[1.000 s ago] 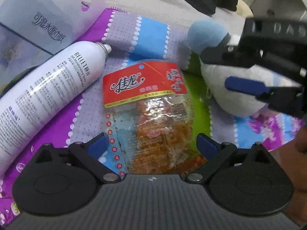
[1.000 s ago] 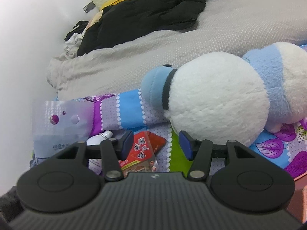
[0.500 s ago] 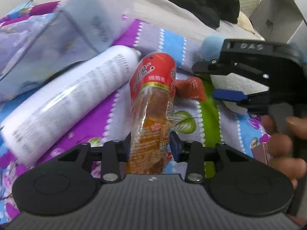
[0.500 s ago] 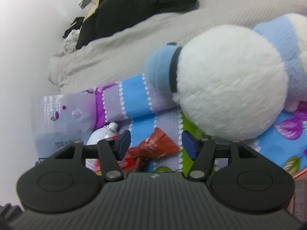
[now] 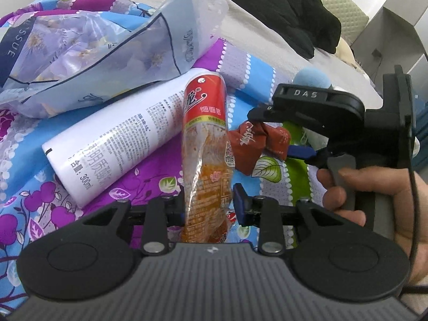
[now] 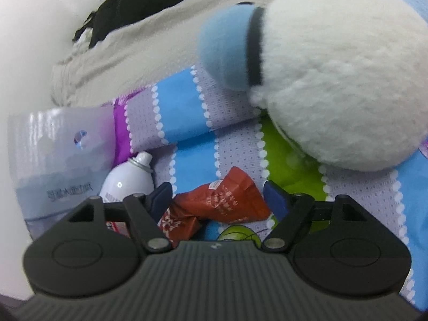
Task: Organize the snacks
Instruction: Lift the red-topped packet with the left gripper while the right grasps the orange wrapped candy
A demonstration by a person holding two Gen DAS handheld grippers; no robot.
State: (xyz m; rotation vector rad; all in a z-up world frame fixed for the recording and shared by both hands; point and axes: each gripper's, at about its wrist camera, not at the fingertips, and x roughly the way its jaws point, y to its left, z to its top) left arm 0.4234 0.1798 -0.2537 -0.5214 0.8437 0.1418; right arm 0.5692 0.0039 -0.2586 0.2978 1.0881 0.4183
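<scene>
Left wrist view: we see the left gripper (image 5: pixel 208 206) pinching a tall, clear-and-red plastic snack packet with orange contents (image 5: pixel 207 160), its jaws closing a little further into the crumpled film. The packet stands upright, its lower part squeezed between the blue pads, clear of the floral purple-and-blue bedsheet (image 5: pixel 149 171).

Right wrist view: the right gripper (image 6: pixel 218 196) has its jaws spread and opening wider, straddling a small, crumpled brick-red foil snack wrapper (image 6: pixel 227 200) that lies on the sheet. The pads do not touch it yet.

Outward: a white cylindrical spray can (image 5: pixel 120 139) lies just beside the held packet; a pale blue tissue pack (image 5: pixel 88 53) sits above it. A white-and-blue plush toy (image 6: pixel 334 80) rests close behind the red wrapper.

Risks, as we judge them:
- Thin film may slip from the left pads if the grip sits too low on the packet.
- The right fingers could snag the sheet with the wrapper, since it lies flat and soft.
- The two grippers work near each other; a collision is possible.
</scene>
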